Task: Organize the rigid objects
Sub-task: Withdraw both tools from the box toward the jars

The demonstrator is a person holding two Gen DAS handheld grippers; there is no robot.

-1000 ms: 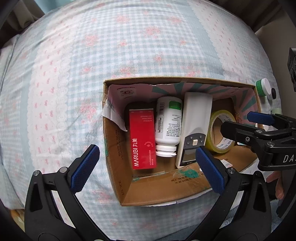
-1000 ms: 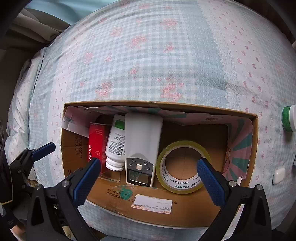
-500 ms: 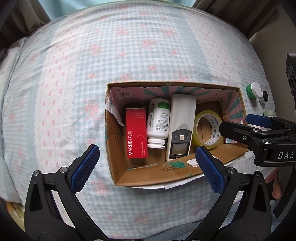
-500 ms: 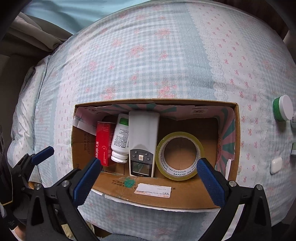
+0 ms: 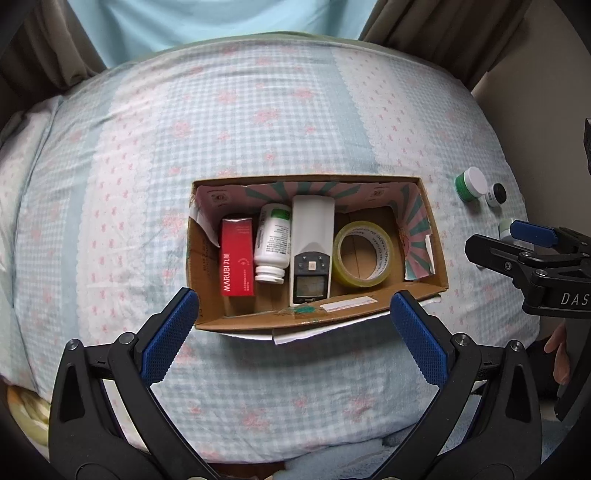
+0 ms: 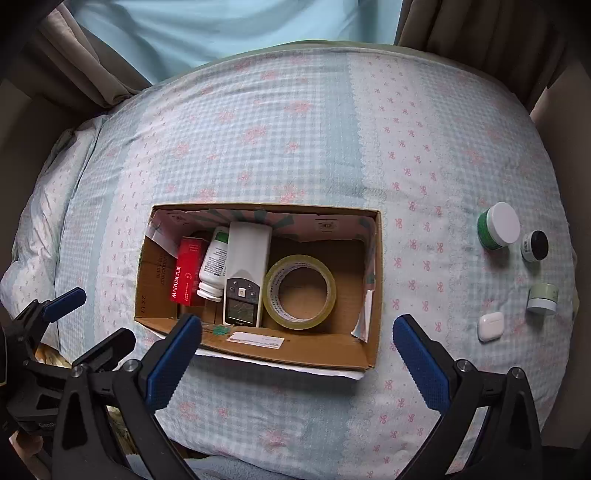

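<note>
A bed (image 6: 295, 122) carries everything here, covered in a pale blue gingham spread (image 5: 258, 122) with pink bows and flowers. Behind it hang brownish curtains (image 6: 85, 62) on either side of a light blue panel (image 6: 236, 26).

An open cardboard box (image 6: 295, 350) sits on the spread. Inside lie, side by side from the left, a red carton (image 6: 186, 273), a white pill bottle (image 6: 214, 264), a white handset with a screen (image 6: 245, 269) and a roll of yellowish tape (image 6: 300, 291).

Well to the right of the box, on the spread, stand a green jar with a white lid (image 6: 498, 226), a small black-capped jar (image 6: 535, 245), a pale green jar (image 6: 542, 298) and a white earbud case (image 6: 490, 326).

The left gripper (image 5: 293, 336) and right gripper (image 6: 295, 356) both hover short of the box, jaws spread wide and empty.

In the left view the right gripper partly covers the pale green jar, and the earbud case is out of sight. The small print on the bottle and carton is unreadable. A fingertip (image 5: 554, 343) shows at the right edge there.
</note>
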